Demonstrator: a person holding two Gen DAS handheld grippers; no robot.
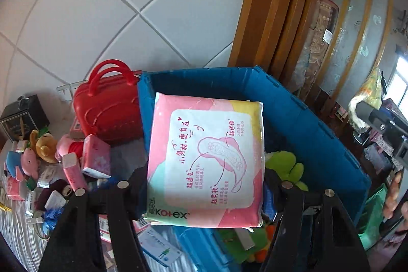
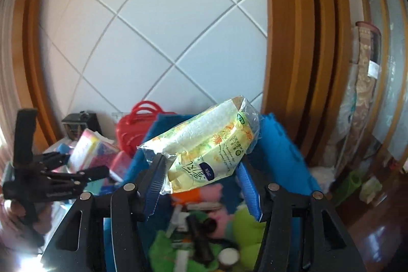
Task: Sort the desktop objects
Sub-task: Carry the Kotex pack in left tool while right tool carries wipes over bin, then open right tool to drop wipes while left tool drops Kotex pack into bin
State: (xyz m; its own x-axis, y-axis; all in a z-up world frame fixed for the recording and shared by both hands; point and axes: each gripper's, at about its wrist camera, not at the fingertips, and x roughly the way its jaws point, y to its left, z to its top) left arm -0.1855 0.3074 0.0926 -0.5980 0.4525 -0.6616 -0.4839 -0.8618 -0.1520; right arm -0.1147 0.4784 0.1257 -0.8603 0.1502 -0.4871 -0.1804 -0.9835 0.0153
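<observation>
Black gripper arms fill the bottom of both wrist views. Between the left gripper (image 1: 204,185) fingers sits a flat pink, yellow and white pack of sanitary pads (image 1: 206,159), its Kotex logo at 6 o'clock; the black fingers press its two lower edges, so the tongs are clenched on it. The pack hangs over the open blue plastic crate (image 1: 318,144), whose walls run from 12 o'clock round to 3 o'clock. A green plush toy (image 1: 285,165) lies inside the crate at 3 o'clock of the pack.

At 9 o'clock, on a striped cloth, lies a jumble: a red handled case (image 1: 109,106) touching the crate's left wall, a pink tissue pack (image 1: 97,157), small plush animals (image 1: 30,159) and a dark box (image 1: 23,116). White tiled wall fills the top; a wooden door frame (image 1: 267,17) stands at 1 o'clock.

In the right wrist view, the right gripper (image 2: 204,182) has blue-padded fingers (image 2: 153,185). A clear-wrapped yellow tissue pack (image 2: 204,142) marked OPEN lies tilted between them, its lower end against the left pad; whether the right pad touches cannot be told. Below it the crate (image 2: 280,144) holds plush toys and small bottles, blurred. The left gripper (image 2: 58,177) shows at 9 o'clock.
</observation>
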